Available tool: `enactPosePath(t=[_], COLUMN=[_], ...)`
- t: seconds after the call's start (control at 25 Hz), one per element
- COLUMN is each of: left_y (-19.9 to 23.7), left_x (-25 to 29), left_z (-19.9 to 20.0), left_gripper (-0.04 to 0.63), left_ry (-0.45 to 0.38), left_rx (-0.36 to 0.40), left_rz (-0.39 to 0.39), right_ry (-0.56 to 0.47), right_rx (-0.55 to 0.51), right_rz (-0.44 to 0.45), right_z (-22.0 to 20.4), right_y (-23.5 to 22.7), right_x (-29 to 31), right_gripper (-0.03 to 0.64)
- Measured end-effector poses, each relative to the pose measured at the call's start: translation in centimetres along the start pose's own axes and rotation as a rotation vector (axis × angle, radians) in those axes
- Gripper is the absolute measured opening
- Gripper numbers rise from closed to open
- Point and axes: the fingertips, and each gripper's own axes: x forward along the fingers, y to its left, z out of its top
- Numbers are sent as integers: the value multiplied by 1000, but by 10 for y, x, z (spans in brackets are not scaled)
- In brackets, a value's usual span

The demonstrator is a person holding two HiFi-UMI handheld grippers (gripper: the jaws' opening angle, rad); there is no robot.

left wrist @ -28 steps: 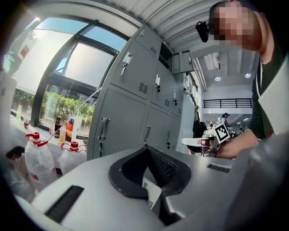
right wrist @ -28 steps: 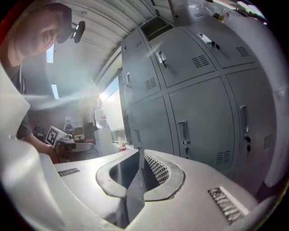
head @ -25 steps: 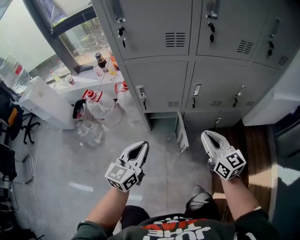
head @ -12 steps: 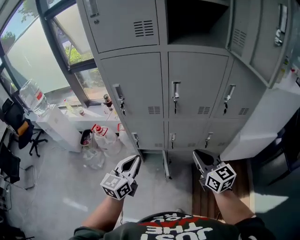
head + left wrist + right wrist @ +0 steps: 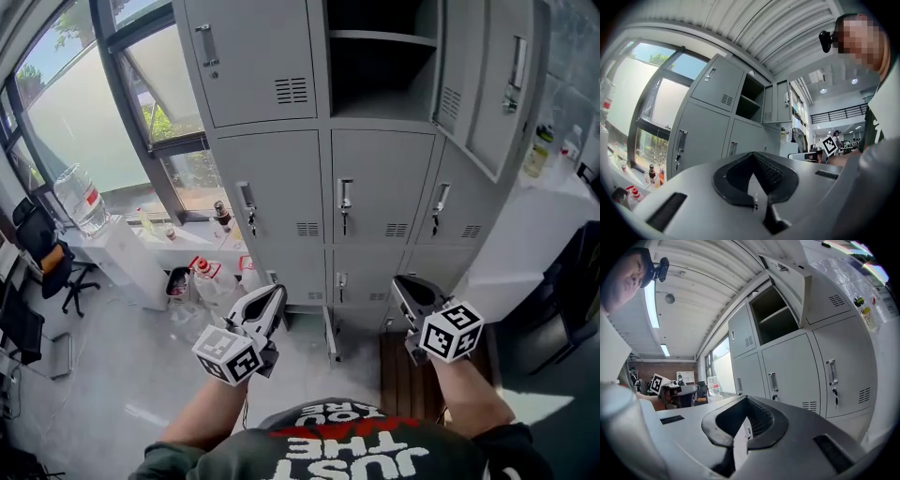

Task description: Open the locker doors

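A bank of grey lockers (image 5: 375, 187) stands ahead of me. The top middle compartment (image 5: 380, 66) is open, its door (image 5: 487, 84) swung out to the right. A bottom-row door (image 5: 330, 337) stands ajar; the other doors in view are closed. My left gripper (image 5: 275, 292) is shut and empty, held level short of the lockers. My right gripper (image 5: 405, 284) has just been closing and is shut with nothing in it. The left gripper (image 5: 755, 202) faces the open compartment (image 5: 749, 98). The right gripper (image 5: 740, 441) sees that compartment (image 5: 776, 317) above closed doors.
A window with a low white ledge (image 5: 122, 258) lies left of the lockers, with a big water jug (image 5: 82, 199), small bottles (image 5: 221, 216) and a bin (image 5: 178, 281). An office chair (image 5: 47, 253) stands far left. A white counter (image 5: 534, 234) juts out at the right.
Both grippers have risen in front of the lockers. The head view has lifted from the lower rows to the top row, so the open compartment now shows.
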Motion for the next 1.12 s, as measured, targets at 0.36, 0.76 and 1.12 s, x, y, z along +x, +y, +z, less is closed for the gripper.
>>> enactPosePath(t=[0.36, 0.76, 1.12], left_y=[17, 25, 24], left_x=[-24, -31, -26], left_z=[4, 9, 7], left_gripper=[5, 5, 5], left_ry=[29, 18, 15], left_rx=[-20, -29, -37], left_rz=[-61, -81, -83], right_ry=[-26, -22, -28], right_rx=[52, 28, 34], right_rz=[-66, -75, -71], right_z=[0, 3, 4], right_y=[24, 38, 33], right_x=[4, 9, 11], right_gripper=[32, 32, 32])
